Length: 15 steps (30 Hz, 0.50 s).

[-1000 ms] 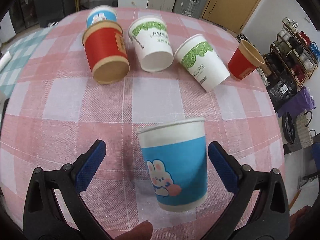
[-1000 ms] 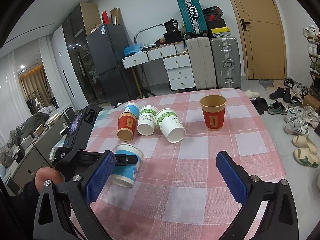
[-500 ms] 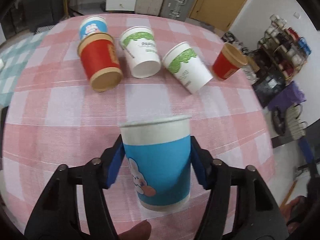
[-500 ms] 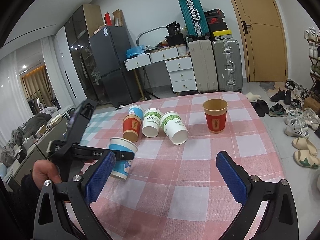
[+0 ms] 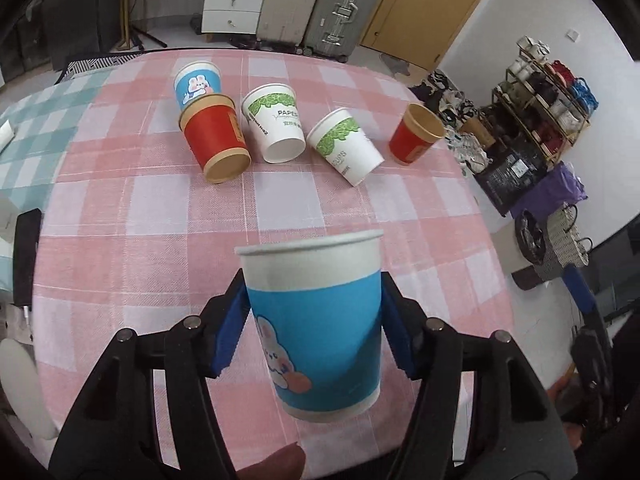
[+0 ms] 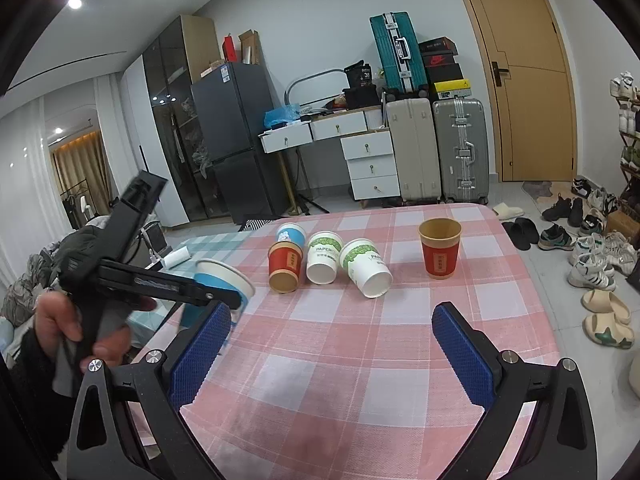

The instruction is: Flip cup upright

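The left gripper (image 5: 316, 328) is clamped on the blue bunny cup (image 5: 316, 320), its blue fingers (image 5: 230, 330) pressed against both sides of the cup in the lower centre of the left wrist view. The cup is held above the counter (image 5: 160, 208), rim toward the top of the frame and base toward the bottom. In the right wrist view the same cup (image 6: 224, 280) sits at the left of the frame, tilted, with its open rim pointing up and to the right; the gripper bar hides much of its body, so whether it clears the counter edge is hard to say from there.

The right gripper (image 6: 332, 356) has its fingers wide apart with nothing between them, at the bottom of its own frame over the pink checked cloth.

Across the upper part of the left wrist view lie the other cups: a second bunny cup (image 5: 198, 84) standing behind a red cup on its side (image 5: 214, 140), then two white-and-green cups on their sides (image 5: 278, 124) (image 5: 346, 148), close together. An upright red cup (image 5: 416, 134) stands apart at the right.
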{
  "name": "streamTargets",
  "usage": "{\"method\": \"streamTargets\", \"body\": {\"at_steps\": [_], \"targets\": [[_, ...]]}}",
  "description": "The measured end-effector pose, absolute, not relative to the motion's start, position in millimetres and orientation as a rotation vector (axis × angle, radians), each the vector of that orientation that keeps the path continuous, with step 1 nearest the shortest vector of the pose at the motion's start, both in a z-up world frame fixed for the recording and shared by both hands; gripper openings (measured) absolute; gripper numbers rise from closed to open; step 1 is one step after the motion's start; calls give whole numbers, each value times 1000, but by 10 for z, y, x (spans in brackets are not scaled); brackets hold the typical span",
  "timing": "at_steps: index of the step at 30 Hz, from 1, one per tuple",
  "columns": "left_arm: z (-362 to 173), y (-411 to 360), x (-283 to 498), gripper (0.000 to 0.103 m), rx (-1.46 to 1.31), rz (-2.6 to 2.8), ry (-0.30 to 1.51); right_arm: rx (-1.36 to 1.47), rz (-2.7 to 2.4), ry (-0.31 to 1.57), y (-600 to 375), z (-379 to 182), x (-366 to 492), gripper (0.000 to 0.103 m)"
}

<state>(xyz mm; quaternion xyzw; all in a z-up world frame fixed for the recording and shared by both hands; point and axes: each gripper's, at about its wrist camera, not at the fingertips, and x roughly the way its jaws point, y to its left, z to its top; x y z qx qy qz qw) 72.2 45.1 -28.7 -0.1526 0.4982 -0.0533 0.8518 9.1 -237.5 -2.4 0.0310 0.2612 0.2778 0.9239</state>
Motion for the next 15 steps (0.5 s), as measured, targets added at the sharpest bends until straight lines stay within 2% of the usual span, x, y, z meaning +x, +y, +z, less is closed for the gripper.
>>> {"method": "streamTargets", "body": {"at_steps": [8, 15], "targets": [[176, 497, 44, 60, -274, -157, 1019, 64, 598, 545, -2241, -10, -59, 103], [-333, 595, -361, 60, -366, -132, 1094, 37, 611, 574, -2137, -104, -117, 103]]}}
